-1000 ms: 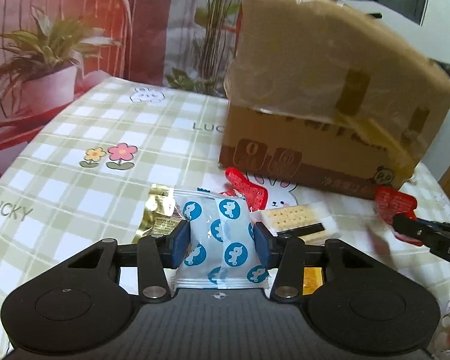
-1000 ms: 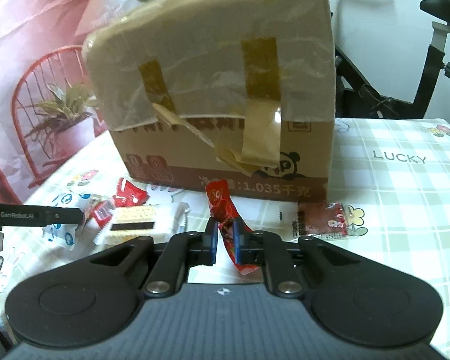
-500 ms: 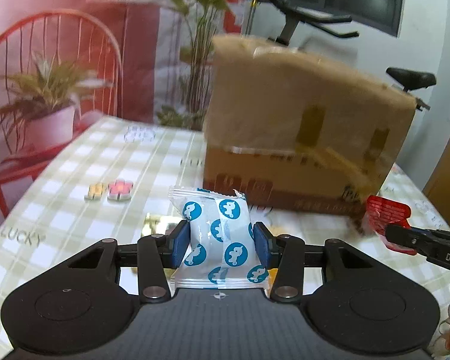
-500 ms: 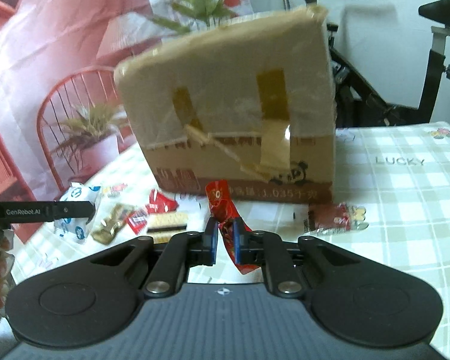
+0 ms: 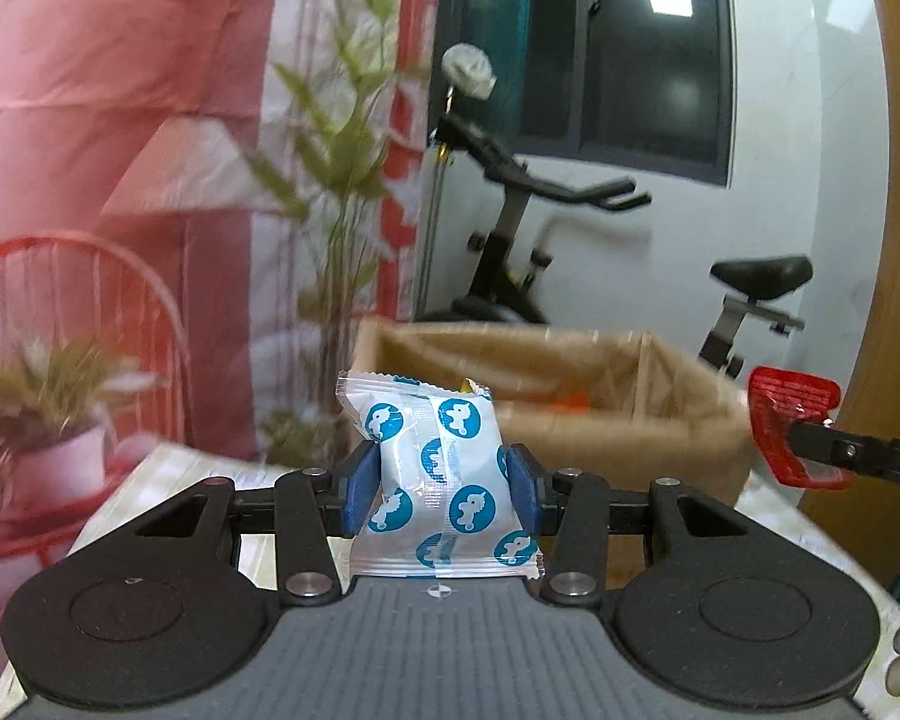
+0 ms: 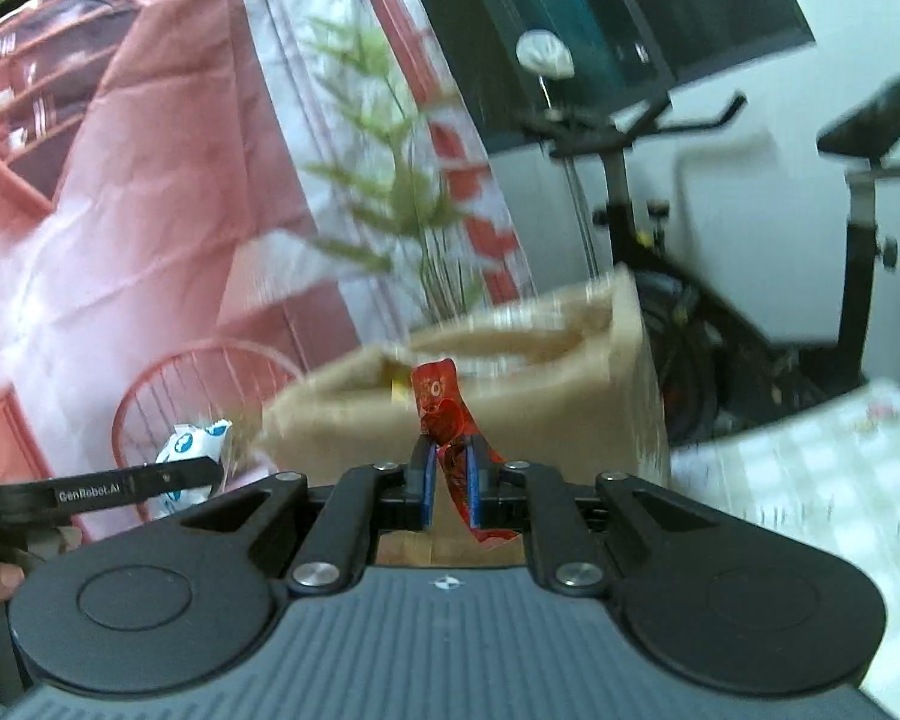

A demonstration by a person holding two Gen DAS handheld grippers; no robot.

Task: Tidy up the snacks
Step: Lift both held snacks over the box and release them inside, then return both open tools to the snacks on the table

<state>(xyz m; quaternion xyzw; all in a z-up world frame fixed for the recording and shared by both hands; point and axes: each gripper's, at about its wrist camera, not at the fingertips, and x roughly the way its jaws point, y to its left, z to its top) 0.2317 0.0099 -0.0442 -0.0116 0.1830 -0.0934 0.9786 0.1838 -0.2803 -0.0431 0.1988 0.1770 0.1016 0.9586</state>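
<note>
My left gripper (image 5: pixel 444 483) is shut on a white snack packet with blue round prints (image 5: pixel 444 474), held in the air in front of the open cardboard box (image 5: pixel 600 420). My right gripper (image 6: pixel 450 480) is shut on a red snack wrapper (image 6: pixel 444 414), also raised, in front of the same box (image 6: pixel 510 372). In the left wrist view the red wrapper (image 5: pixel 786 420) shows at the right, level with the box rim. In the right wrist view the white packet (image 6: pixel 189 447) shows at the left. Something orange lies inside the box.
The checked tablecloth (image 6: pixel 810 468) lies low at the right. An exercise bike (image 5: pixel 540 240) stands behind the box against the white wall. A red chair (image 5: pixel 90 324) and a potted plant (image 5: pixel 48 420) stand at the left.
Both grippers have risen from just above the table to about the box's rim, each keeping its snack. The box's open top now shows; the snacks on the table have dropped out of view.
</note>
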